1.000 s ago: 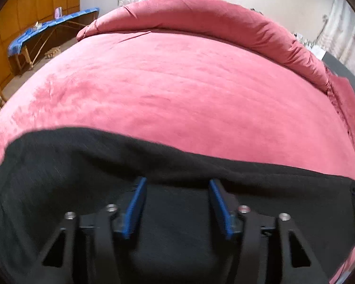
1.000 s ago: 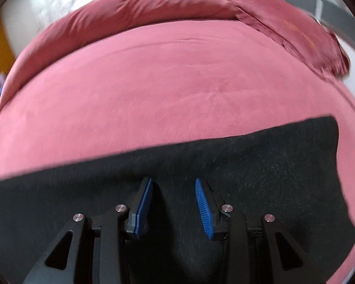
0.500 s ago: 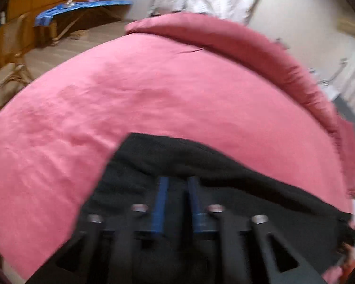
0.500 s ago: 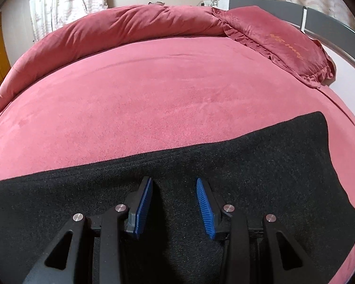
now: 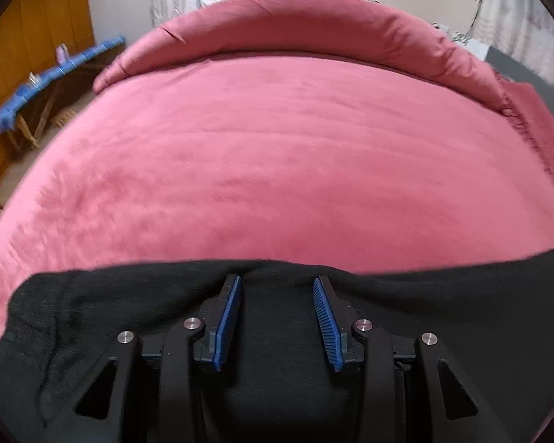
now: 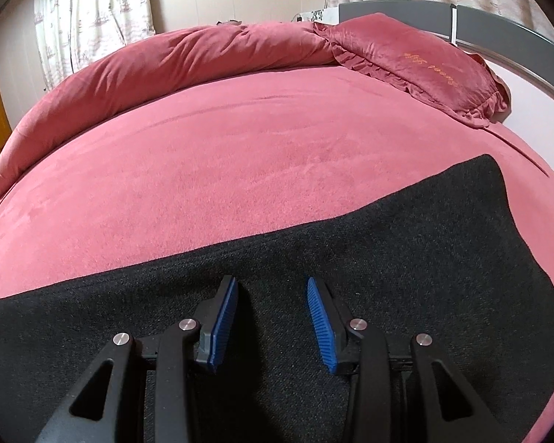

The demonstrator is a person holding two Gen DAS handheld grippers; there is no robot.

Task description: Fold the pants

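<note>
Pink-red velvet bedding covers a wide bed that fills most of both wrist views. Along its far side lies a rolled-up duvet of the same colour, and at the head end a frilled pillow with orange embroidered lettering rests against a grey headboard. Pale patterned curtains hang behind. Off to the left in the left wrist view, a blue-covered ironing board stands by a wooden wall panel.

Black pants lie spread flat across the near part of the bed, running as a long dark band from left to right. In the right wrist view one end of the band widens, with its corner toward the pillow side. In the left wrist view the other end shows its edge against the pink cover, and the far edge is slightly bunched.

The left claw points down over the pants near that far edge. Its blue pads stand apart, having just opened a little, with fabric lying under the gap and not pinched.

The right claw hangs over the middle of the dark cloth. Its blue ribbed pads are also spread apart, clamped on nothing, with flat fabric showing between them. Whether either claw's tips touch the cloth cannot be told.
</note>
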